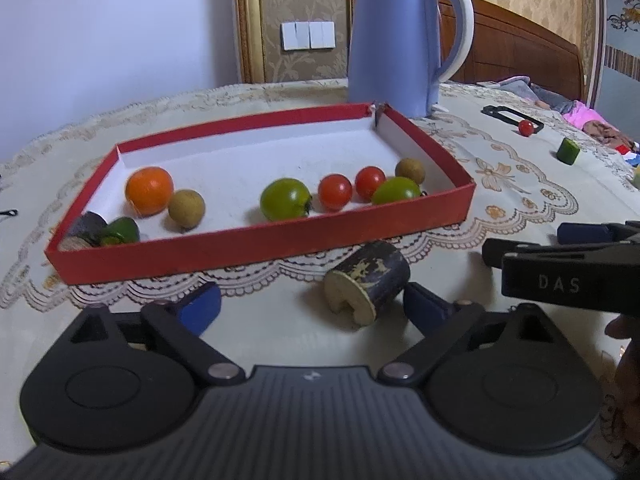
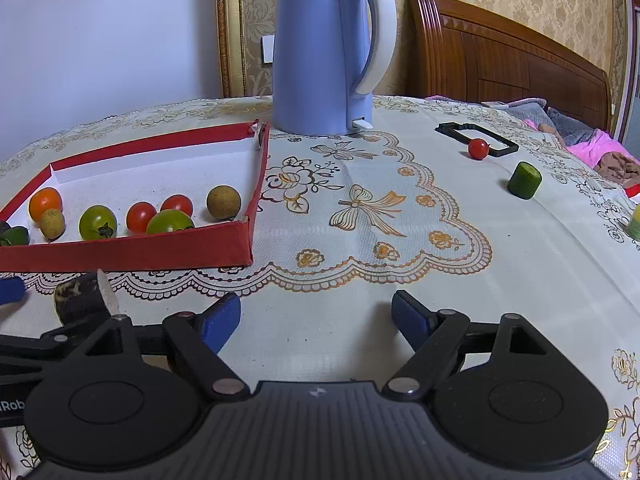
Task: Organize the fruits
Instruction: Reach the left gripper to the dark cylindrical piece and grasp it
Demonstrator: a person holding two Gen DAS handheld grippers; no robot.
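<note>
A: The red tray point(image 1: 256, 256) holds most fruits. Left gripper point(image 1: 312, 308) gapes wide around the dark cylinder piece point(image 1: 368, 284), holding nothing.

B: It might roll off. Right gripper point(image 2: 316, 312) is wide, empty; the far cherry tomato point(image 2: 478, 148) is probably loose.

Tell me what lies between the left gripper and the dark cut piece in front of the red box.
Nothing visible. The dark cut piece lies on the tablecloth between the open fingers of the left gripper, just short of the red box.
</note>
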